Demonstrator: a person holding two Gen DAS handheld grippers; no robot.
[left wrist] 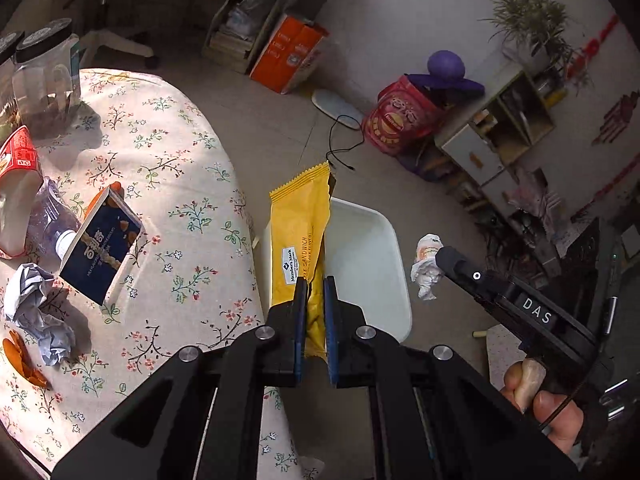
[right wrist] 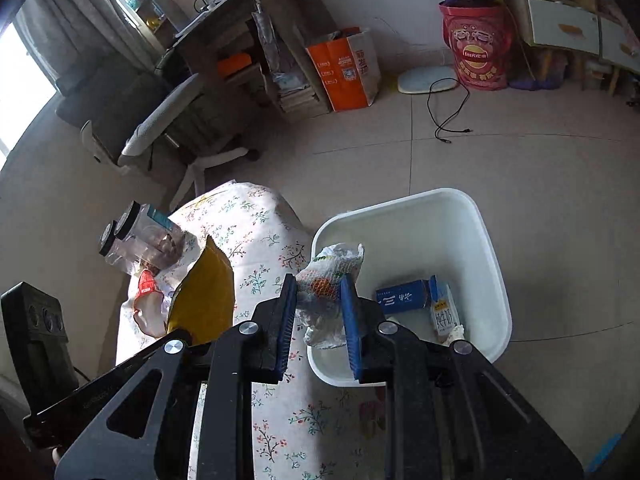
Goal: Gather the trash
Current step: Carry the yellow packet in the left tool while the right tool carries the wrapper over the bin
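My left gripper [left wrist: 316, 284] is shut on a yellow snack wrapper [left wrist: 300, 232], which stands up past the table edge in front of the white bin [left wrist: 372, 248]. My right gripper [right wrist: 319, 286] is shut on a crumpled white wrapper with an orange print [right wrist: 330, 272], held over the near corner of the white bin [right wrist: 476, 220]. That wrapper [left wrist: 427, 262] and the right gripper's finger show at the right of the left wrist view. The yellow wrapper [right wrist: 206, 292] also shows at the left of the right wrist view. Inside the bin lie a blue carton [right wrist: 404, 298] and a milk carton [right wrist: 446, 314].
On the floral tablecloth [left wrist: 180, 168] lie a dark blue box [left wrist: 100, 244], a crumpled paper ball [left wrist: 36, 312], a plastic bottle [left wrist: 52, 220], a red-and-white cup [left wrist: 20, 172], orange peel [left wrist: 22, 360] and clear jars [left wrist: 46, 76]. An office chair [right wrist: 160, 128], an orange bag [right wrist: 344, 68] and a cable [right wrist: 448, 112] occupy the floor.
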